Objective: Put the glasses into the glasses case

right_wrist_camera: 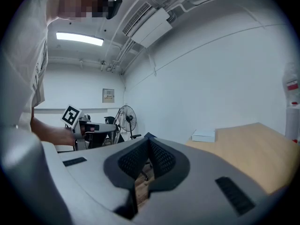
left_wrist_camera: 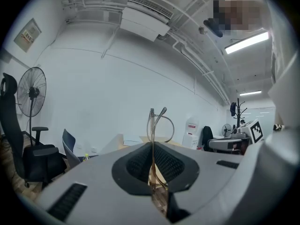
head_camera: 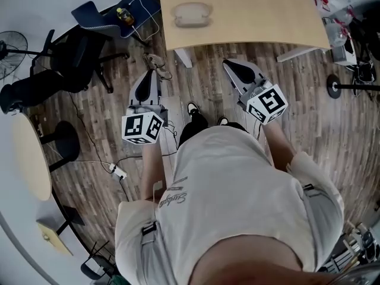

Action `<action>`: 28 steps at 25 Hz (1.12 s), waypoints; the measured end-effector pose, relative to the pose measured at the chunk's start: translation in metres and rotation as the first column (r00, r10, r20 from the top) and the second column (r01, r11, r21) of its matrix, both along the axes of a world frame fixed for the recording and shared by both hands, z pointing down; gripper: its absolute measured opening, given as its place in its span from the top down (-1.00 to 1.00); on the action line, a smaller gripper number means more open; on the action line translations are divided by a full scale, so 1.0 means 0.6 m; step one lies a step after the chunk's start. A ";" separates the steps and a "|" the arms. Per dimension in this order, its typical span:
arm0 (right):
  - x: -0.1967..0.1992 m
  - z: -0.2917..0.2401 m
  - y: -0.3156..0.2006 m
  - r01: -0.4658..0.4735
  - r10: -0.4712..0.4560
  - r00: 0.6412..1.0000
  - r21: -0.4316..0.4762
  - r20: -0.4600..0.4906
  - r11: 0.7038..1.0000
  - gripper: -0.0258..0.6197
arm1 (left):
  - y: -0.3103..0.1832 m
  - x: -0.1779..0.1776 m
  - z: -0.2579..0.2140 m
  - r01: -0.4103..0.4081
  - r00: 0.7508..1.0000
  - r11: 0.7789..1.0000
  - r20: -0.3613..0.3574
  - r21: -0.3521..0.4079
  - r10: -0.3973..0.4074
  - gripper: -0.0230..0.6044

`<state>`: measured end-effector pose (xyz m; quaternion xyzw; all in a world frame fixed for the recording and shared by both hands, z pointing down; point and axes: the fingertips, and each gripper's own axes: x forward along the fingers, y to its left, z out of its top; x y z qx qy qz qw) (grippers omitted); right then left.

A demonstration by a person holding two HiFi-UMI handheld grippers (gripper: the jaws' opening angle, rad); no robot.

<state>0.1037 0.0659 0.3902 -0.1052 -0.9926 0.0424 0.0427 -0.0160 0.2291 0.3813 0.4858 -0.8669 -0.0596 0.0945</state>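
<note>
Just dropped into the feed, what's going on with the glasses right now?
A person stands facing the wooden table with a gripper in each hand. The left gripper is shut on the glasses, whose thin frame sticks up past the jaw tips. The right gripper is shut with nothing in it. The glasses case lies on the table ahead, clear of both grippers, so the glasses are not yet in it.

A wood-plank floor (head_camera: 332,135) is seen under a light wooden table (head_camera: 267,16), with a black office chair (head_camera: 65,70) and a blue chair (head_camera: 98,16) set nearby. White walls (left_wrist_camera: 108,93) are lit by a ceiling strip light (left_wrist_camera: 246,42) — a standing fan (left_wrist_camera: 32,95) is placed by the wall.
</note>
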 end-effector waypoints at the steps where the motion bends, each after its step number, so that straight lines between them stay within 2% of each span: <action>1: -0.019 -0.006 0.003 -0.005 0.005 1.000 0.008 0.006 1.000 0.93 | 0.003 -0.020 0.000 -0.006 1.000 1.000 0.003 -0.001 0.006 0.85; 5: -0.075 -0.019 0.004 -0.055 0.055 0.998 0.019 0.019 0.998 0.93 | 0.004 -0.088 0.003 -0.037 0.999 0.999 0.011 0.005 0.037 0.85; 12: -0.134 -0.024 0.022 -0.132 0.132 0.991 0.050 0.005 0.990 0.93 | -0.002 -0.165 -0.012 -0.125 0.992 0.991 0.005 0.053 0.125 0.85; 17: -0.153 -0.032 0.038 -0.157 0.157 0.988 0.081 0.006 0.984 0.93 | 0.000 -0.203 -0.024 -0.150 0.989 0.985 0.019 0.080 0.149 0.85; 21: -0.177 -0.031 0.038 -0.149 0.151 0.988 0.108 -0.009 0.983 0.93 | -0.001 -0.236 -0.022 -0.142 0.989 0.982 -0.032 0.128 0.147 0.85; 28: -0.205 -0.010 0.012 -0.153 0.156 0.987 0.079 -0.033 0.985 0.93 | -0.022 -0.253 -0.011 -0.149 0.987 0.983 -0.051 0.110 0.155 0.85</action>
